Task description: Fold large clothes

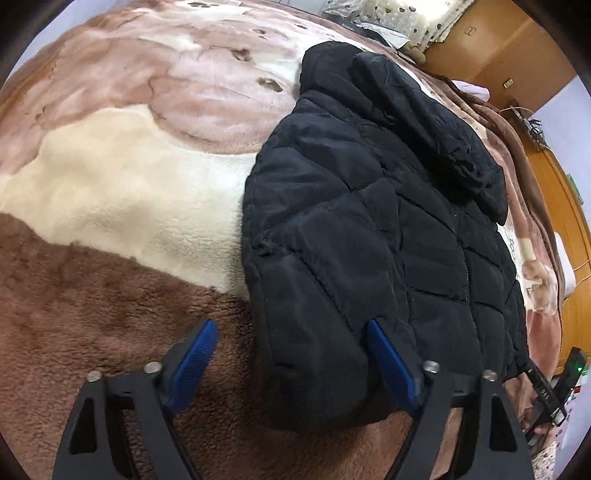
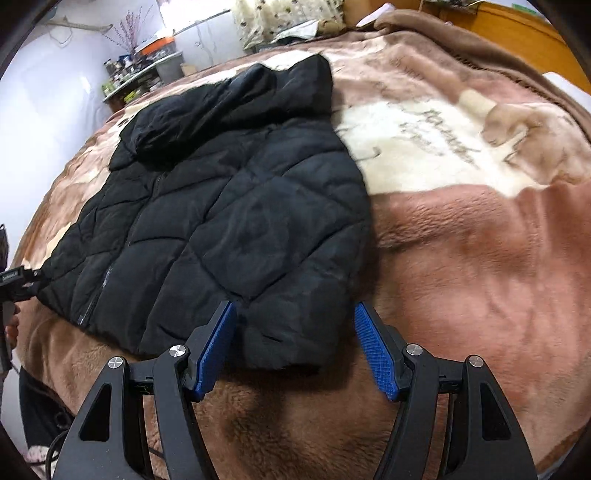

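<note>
A black quilted hooded jacket [image 1: 369, 221] lies flat on the bed, zipper side up, with its hood [image 1: 424, 122] at the far end. My left gripper [image 1: 291, 325] is open and points down at the near left sleeve end. That sleeve lies between the blue pads [image 1: 195, 358], and the left one is clear of it over the blanket. In the right wrist view the jacket [image 2: 229, 221] fills the left half. My right gripper [image 2: 295, 306] is open and straddles the near right sleeve end, without squeezing it.
A plush brown, pink and cream blanket [image 2: 480, 258] covers the bed around the jacket. A spotted pillow [image 1: 406, 14] and a wooden cabinet [image 1: 517, 48] stand beyond the far end. A cluttered shelf [image 2: 129, 74] is at the far left. A hand [image 1: 532, 406] holds the other gripper at the right edge.
</note>
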Action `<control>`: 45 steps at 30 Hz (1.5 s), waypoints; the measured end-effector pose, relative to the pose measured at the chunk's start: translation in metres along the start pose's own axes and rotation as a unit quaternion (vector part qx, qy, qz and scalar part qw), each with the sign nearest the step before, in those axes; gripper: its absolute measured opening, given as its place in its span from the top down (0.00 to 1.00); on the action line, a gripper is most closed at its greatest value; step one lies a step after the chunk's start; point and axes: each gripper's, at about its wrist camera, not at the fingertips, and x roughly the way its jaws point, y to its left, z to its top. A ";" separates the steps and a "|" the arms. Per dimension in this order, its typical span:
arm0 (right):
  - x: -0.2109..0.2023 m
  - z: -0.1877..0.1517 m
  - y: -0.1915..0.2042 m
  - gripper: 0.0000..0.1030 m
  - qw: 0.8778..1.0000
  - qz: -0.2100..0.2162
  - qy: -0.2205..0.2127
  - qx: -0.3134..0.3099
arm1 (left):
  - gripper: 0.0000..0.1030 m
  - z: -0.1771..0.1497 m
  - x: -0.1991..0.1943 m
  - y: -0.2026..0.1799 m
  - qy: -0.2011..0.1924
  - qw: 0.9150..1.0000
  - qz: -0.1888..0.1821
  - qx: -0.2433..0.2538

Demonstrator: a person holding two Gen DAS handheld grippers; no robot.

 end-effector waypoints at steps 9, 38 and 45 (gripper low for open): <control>0.007 0.001 -0.003 0.43 0.999 0.010 0.025 0.041 | 0.55 -0.001 0.003 -0.018 0.003 0.999 0.012 0.035; -0.143 -0.008 0.018 0.85 0.996 0.064 -0.065 0.004 | 0.79 -0.059 -0.148 -0.040 -0.058 0.993 -0.060 0.082; -0.158 0.027 0.021 0.86 0.993 0.061 -0.097 -0.002 | 0.79 -0.020 -0.168 -0.056 -0.087 0.989 -0.083 0.082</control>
